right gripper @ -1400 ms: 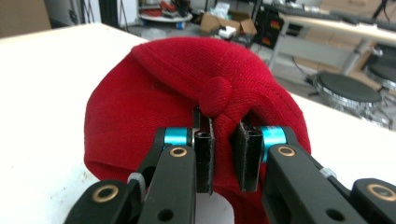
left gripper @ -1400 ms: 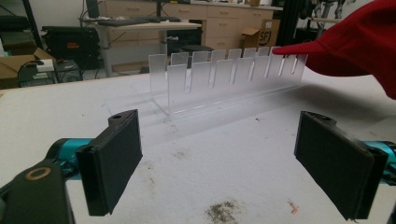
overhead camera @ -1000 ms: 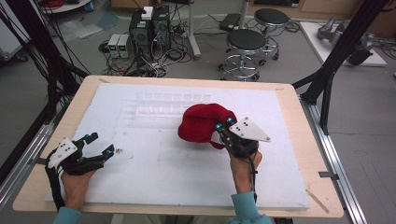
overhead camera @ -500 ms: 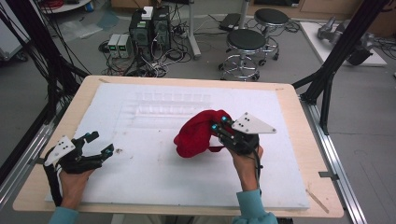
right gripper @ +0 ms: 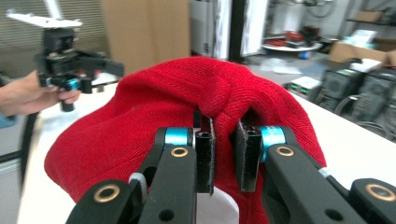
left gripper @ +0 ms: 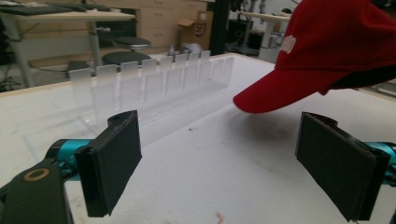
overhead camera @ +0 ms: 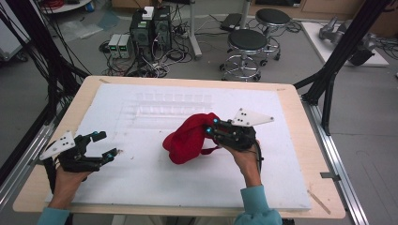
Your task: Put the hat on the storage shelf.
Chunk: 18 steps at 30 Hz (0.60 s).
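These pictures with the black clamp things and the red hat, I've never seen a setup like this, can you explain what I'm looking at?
A person sits at a table covered with a white board, holding a hand-held gripper in each hand: a two-jawed clamp with its own camera. One picture looks down from above; the other two look along each gripper's jaws. The right hand-held gripper is pinching a red cap by its fabric. The left hand-held gripper is open and holds nothing. A clear plastic rack lies on the board behind the cap.

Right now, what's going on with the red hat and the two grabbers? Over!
Right gripper shut on red cap, lifting it. Left gripper open, holding nothing. Clear slotted rack behind the cap, apart from it.
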Motion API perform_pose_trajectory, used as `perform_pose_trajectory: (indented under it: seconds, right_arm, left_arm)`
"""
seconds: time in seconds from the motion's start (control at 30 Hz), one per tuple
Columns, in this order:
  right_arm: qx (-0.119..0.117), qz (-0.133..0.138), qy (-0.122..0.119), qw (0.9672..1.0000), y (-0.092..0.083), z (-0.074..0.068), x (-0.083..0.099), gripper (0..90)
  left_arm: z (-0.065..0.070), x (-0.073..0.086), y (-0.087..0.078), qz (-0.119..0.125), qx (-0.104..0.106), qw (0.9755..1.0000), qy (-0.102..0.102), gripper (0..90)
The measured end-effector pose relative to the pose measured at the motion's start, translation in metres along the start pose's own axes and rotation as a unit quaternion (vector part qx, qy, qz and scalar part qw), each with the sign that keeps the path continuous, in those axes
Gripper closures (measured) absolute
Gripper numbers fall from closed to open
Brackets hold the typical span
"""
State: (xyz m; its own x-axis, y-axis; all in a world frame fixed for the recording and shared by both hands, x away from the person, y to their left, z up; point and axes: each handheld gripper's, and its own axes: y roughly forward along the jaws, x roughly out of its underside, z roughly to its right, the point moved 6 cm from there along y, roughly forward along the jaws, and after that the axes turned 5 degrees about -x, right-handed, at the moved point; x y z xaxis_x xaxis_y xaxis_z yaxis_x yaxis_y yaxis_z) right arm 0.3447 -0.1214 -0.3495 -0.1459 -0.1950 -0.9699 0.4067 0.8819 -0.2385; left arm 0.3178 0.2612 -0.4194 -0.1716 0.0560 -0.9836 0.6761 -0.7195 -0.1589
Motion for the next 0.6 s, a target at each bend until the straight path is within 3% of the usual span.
perform_pose_trajectory:
  seconds: [0.1, 0.13, 0.17, 0.23, 0.27, 0.33, 0.4, 0.47, 0.5, 0.6]
  right_arm:
    - [-0.019, 0.002, -0.004, 0.9998, 0.002, -0.002, -0.001, 81.1]
    - [-0.024, 0.001, -0.008, 0.9997, 0.002, -0.002, -0.001, 81.1]
    - [-0.044, -0.002, -0.013, 0.9989, 0.004, -0.005, -0.003, 81.1]
    - [-0.049, -0.001, -0.015, 0.9987, 0.004, -0.006, -0.003, 81.1]
    - [-0.062, -0.003, -0.023, 0.9978, 0.006, -0.008, -0.006, 81.1]
    - [-0.075, -0.004, -0.031, 0.9967, 0.008, -0.009, -0.008, 81.1]
    - [-0.086, -0.005, -0.037, 0.9956, 0.011, -0.011, -0.010, 81.1]
    - [-0.092, -0.008, -0.039, 0.9949, 0.014, -0.012, -0.011, 81.1]
    - [-0.097, -0.010, -0.043, 0.9943, 0.016, -0.013, -0.011, 81.1]
    - [-0.101, -0.014, -0.046, 0.9937, 0.020, -0.014, -0.011, 81.1]
  left_arm:
    - [0.003, -0.006, 0.002, -0.010, 0.010, 0.9999, 0.010, 14.7]
    - [0.004, -0.011, 0.003, -0.015, 0.020, 0.9996, 0.011, 14.7]
    - [0.005, -0.015, 0.004, -0.018, 0.028, 0.9994, 0.012, 14.6]
    - [0.007, -0.023, 0.006, -0.023, 0.040, 0.9988, 0.017, 14.6]
    - [0.009, -0.030, 0.008, -0.025, 0.055, 0.9980, 0.018, 14.6]
    - [0.011, -0.035, 0.009, -0.026, 0.066, 0.9974, 0.016, 14.6]
    - [0.014, -0.044, 0.013, -0.032, 0.086, 0.9957, 0.017, 14.6]
    - [0.022, -0.054, 0.019, -0.036, 0.116, 0.9924, 0.021, 14.6]
    - [0.022, -0.054, 0.019, -0.036, 0.116, 0.9924, 0.021, 14.6]
    - [0.030, -0.064, 0.027, -0.044, 0.143, 0.9884, 0.026, 14.5]
